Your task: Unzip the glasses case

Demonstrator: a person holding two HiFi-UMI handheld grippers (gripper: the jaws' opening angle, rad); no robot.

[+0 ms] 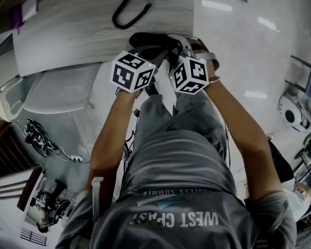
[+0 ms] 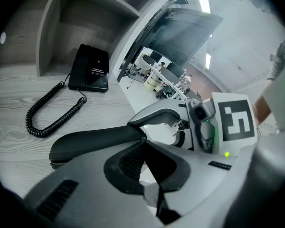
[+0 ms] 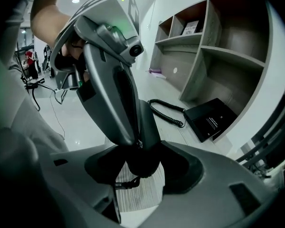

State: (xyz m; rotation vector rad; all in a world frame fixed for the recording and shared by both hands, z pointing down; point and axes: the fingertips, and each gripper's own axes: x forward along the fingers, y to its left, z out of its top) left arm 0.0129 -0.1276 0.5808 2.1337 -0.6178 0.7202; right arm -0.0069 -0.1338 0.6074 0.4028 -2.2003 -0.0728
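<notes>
The black glasses case point(image 1: 154, 41) hangs over the edge of the wood-grain table point(image 1: 78, 30), held between both grippers. In the left gripper view the case point(image 2: 92, 141) stretches to the left, and my left gripper point(image 2: 143, 139) is shut at its near end, on the zipper pull as far as I can tell. The right gripper's grey finger point(image 2: 156, 114) curves over that same end. In the right gripper view the case's rounded end point(image 3: 142, 161) sits between the jaws of my right gripper point(image 3: 142, 169), which grips it. The left gripper point(image 3: 137, 144) reaches down onto the case from above.
A black telephone point(image 2: 89, 70) with a coiled cord point(image 2: 52, 113) lies on the table farther back. Grey shelving point(image 3: 218, 46) stands behind it. Cables and equipment point(image 1: 41, 139) lie on the shiny floor at the left. The person's legs are below the grippers.
</notes>
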